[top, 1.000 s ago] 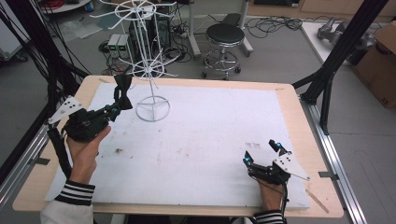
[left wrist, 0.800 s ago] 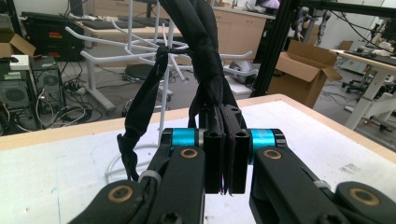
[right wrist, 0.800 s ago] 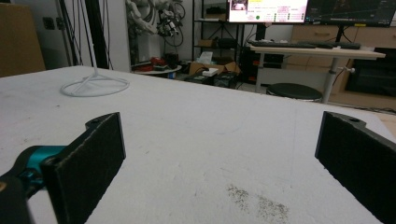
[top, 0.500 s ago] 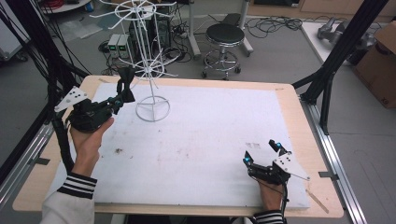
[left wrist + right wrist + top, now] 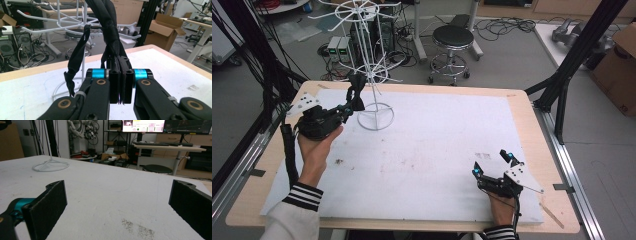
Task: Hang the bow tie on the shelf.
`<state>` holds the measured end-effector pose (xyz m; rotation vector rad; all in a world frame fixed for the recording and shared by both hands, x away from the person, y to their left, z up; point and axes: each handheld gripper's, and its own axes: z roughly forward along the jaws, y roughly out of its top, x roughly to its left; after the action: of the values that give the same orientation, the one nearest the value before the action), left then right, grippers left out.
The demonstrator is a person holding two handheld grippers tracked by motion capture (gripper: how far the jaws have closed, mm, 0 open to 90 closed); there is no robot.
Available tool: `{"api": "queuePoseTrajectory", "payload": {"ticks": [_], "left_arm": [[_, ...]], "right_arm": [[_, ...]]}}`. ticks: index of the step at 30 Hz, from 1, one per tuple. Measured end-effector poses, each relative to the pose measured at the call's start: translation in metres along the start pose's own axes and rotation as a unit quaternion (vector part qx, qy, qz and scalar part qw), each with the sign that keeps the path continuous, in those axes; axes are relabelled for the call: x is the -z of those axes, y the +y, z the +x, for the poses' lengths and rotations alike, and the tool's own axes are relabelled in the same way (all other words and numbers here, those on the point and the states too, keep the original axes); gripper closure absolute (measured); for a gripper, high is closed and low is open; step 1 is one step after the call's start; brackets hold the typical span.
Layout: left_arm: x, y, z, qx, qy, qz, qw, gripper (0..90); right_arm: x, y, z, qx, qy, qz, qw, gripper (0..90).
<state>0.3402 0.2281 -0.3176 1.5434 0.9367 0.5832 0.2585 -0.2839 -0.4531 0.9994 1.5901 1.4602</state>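
Your left gripper (image 5: pixel 353 101) pinched a black strap (image 5: pixel 110 37) beside the white wire rack (image 5: pixel 373 82), strap raised above the table (image 5: pixel 437 145), your right gripper (image 5: pixel 493 164) spread wide, resting near the front edge.

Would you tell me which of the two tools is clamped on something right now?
The left tool, beside the white wire rack: its pads are shut on a black strap. The right tool rests near the table's front edge, jaws wide apart and empty.

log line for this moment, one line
left claw: shut on black strap | strap: raised beside white rack | right claw: open, resting on table
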Motion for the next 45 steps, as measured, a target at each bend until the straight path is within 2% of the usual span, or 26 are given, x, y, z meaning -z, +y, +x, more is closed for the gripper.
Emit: {"api": "queuePoseTrajectory", "payload": {"ticks": [8,13,17,22,25,27,28,29,30,31,33,34,35,36,37,39,41,43,45], "left_arm": [[-0.014,-0.004,0.002,0.009,-0.003,0.003,1.0000,87.8],[-0.018,-0.006,0.003,0.006,0.000,0.007,1.0000,87.8],[-0.022,-0.008,0.005,-0.010,0.006,0.022,0.9997,87.7],[-0.023,-0.009,0.005,-0.011,0.007,0.028,0.9995,87.5],[-0.023,-0.011,0.007,-0.002,0.009,0.030,0.9995,86.9],[-0.023,-0.014,0.010,0.002,-0.002,0.029,0.9996,85.7],[-0.023,-0.015,0.011,-0.001,-0.005,0.031,0.9995,81.3],[-0.023,-0.015,0.011,-0.001,-0.005,0.031,0.9995,67.7],[-0.023,-0.018,0.013,-0.016,-0.009,0.034,0.9993,52.7],[-0.022,-0.020,0.014,-0.027,-0.014,0.033,0.9990,42.8],[-0.020,-0.024,0.015,-0.040,-0.005,0.060,0.9974,22.0],[-0.018,-0.025,0.016,-0.046,-0.004,0.060,0.9971,15.0],[-0.013,-0.029,0.017,-0.061,-0.017,0.042,0.9971,13.4],[-0.008,-0.033,0.018,-0.066,-0.021,0.021,0.9974,13.4],[-0.008,-0.033,0.018,-0.066,-0.021,0.021,0.9974,13.3],[0.001,-0.038,0.022,-0.074,-0.027,-0.008,0.9968,13.2],[0.013,-0.045,0.029,-0.078,-0.038,-0.026,0.9959,11.1],[0.021,-0.050,0.032,-0.092,-0.018,-0.039,0.9948,10.0],[0.028,-0.055,0.035,-0.092,-0.014,-0.045,0.9947,9.4]], "right_arm": [[0.000,0.000,0.001,-0.003,0.001,0.002,1.0000,0.5],[0.000,0.000,0.001,-0.002,0.001,0.002,1.0000,0.5],[0.000,0.000,0.001,-0.003,0.001,0.002,1.0000,0.5],[0.000,0.000,0.001,-0.002,0.000,0.001,1.0000,0.5],[0.000,0.000,0.001,-0.002,0.000,0.001,1.0000,0.5],[0.000,0.000,0.001,-0.002,0.000,0.001,1.0000,0.5],[0.000,0.000,0.001,-0.002,0.000,0.001,1.0000,0.5],[0.000,0.000,0.001,-0.002,0.000,0.001,1.0000,0.5],[0.000,0.000,0.001,0.000,0.000,0.000,1.0000,0.5],[0.000,0.000,0.000,0.001,0.000,-0.001,1.0000,0.5],[0.001,0.000,0.001,-0.001,0.001,-0.001,1.0000,0.5],[0.001,0.000,0.000,0.003,0.000,-0.004,1.0000,0.5],[0.001,0.000,0.001,-0.001,0.001,-0.002,1.0000,0.5],[0.000,0.000,0.000,0.003,0.000,-0.004,1.0000,0.5],[0.001,0.000,0.000,0.001,0.000,-0.004,1.0000,0.5],[0.001,0.000,0.001,-0.005,0.001,-0.003,1.0000,0.5],[0.001,0.000,0.000,-0.004,0.001,-0.004,1.0000,0.5],[0.001,0.000,0.000,-0.004,0.001,-0.004,1.0000,0.5],[0.001,0.000,0.001,-0.006,0.000,-0.003,1.0000,0.6]]}}
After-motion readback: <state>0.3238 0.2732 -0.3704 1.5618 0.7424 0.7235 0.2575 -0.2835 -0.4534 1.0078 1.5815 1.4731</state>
